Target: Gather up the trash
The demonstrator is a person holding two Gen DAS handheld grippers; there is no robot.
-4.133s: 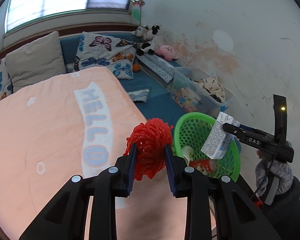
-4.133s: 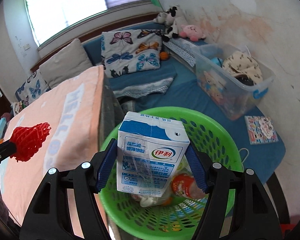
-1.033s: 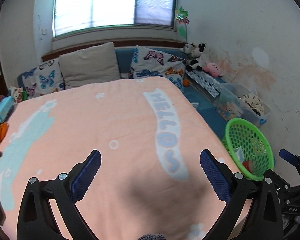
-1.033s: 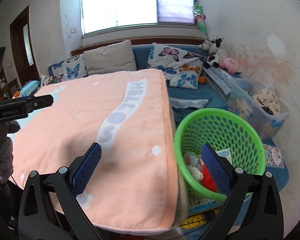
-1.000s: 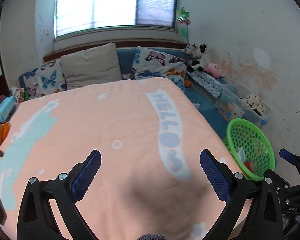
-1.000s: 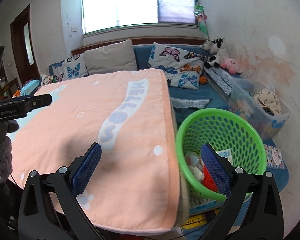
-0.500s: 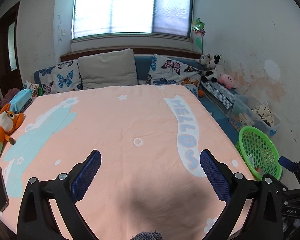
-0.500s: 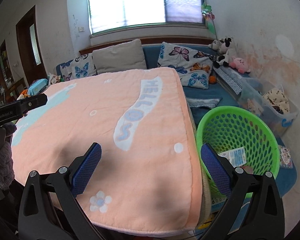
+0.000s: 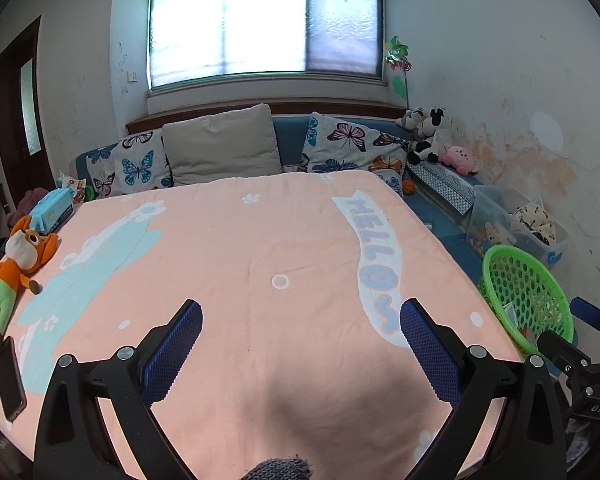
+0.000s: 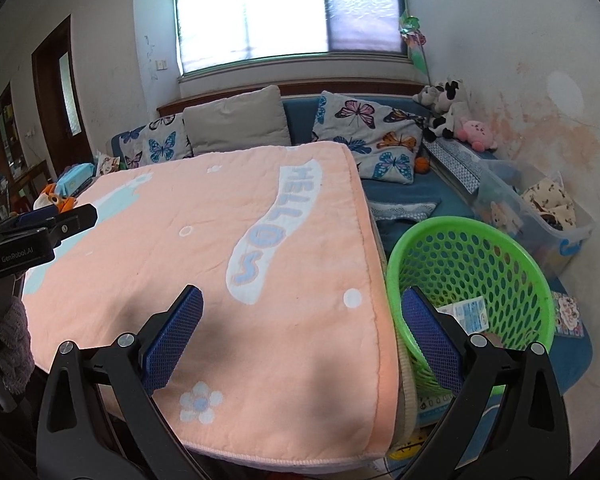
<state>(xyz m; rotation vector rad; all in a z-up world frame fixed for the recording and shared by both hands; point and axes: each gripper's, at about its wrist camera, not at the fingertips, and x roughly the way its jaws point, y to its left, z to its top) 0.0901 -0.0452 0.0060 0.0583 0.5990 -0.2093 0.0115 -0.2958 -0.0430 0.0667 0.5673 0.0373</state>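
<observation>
A green mesh basket (image 10: 520,276) stands on the floor at the right edge of the peach blanket (image 10: 228,264); a white-and-blue carton (image 10: 466,312) lies inside it. The basket (image 9: 540,280) also shows at the right in the left wrist view. My left gripper (image 9: 300,340) hangs open over the blanket (image 9: 260,264), nothing between its blue pads. My right gripper (image 10: 300,332) is open too, its right finger over the basket's near rim. The left gripper (image 10: 44,228) shows at the left edge of the right wrist view, and the right gripper (image 9: 588,344) at the right edge of the left wrist view.
A plush fox (image 9: 16,264), a black phone (image 9: 10,384) and a blue tissue pack (image 9: 54,208) lie along the blanket's left side. Butterfly pillows (image 9: 352,148) and soft toys (image 9: 432,136) line the blue bench behind. A clear storage bin (image 10: 540,208) sits beyond the basket.
About four seconds ago the left gripper held a red mesh ball and the right a milk carton over the basket; both are now let go and open. Both grippers have pulled back from the basket.
</observation>
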